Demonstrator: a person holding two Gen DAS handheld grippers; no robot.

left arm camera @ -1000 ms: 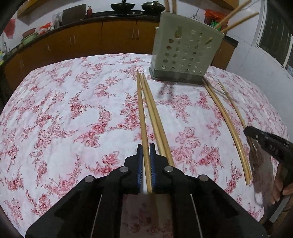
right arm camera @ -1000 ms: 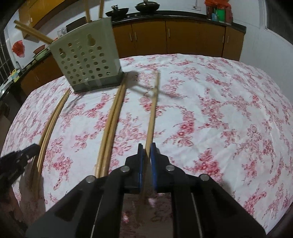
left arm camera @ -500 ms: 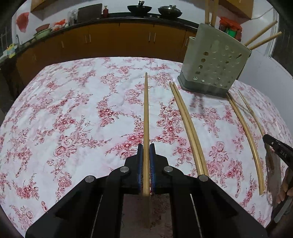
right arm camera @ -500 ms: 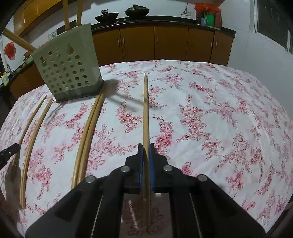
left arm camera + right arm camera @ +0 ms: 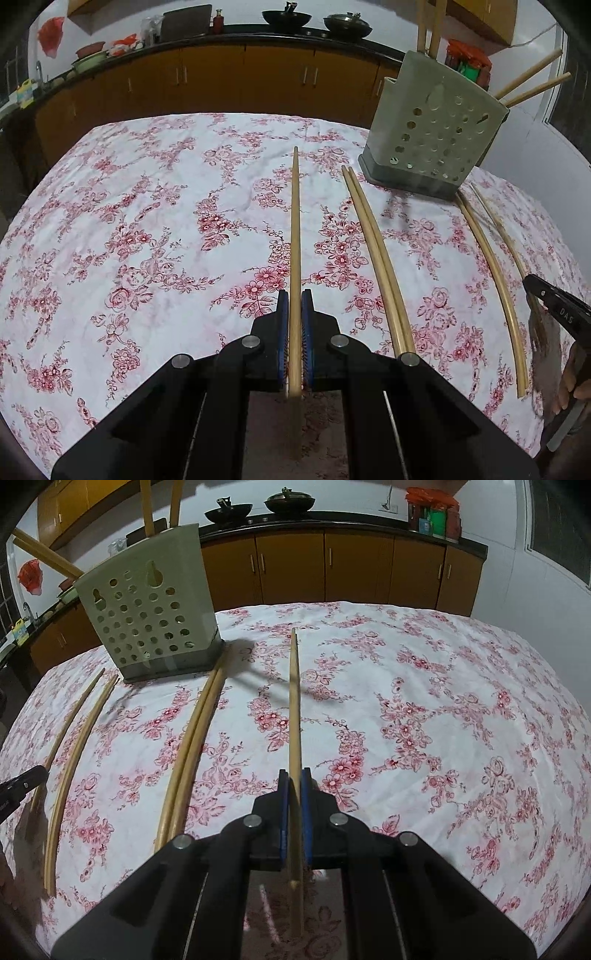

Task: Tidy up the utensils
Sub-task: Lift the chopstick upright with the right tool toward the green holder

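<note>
The left claw (image 5: 294, 295) is gripping one chopstick (image 5: 294, 236) and the right claw (image 5: 294, 775) another chopstick (image 5: 294, 709), each running up frame centre over the floral counter (image 5: 147, 229), with the holder (image 5: 432, 129) standing at upper right in the left view.

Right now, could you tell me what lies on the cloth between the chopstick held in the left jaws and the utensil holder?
In the left wrist view, a pair of chopsticks lies side by side between the held chopstick and the holder.
</note>
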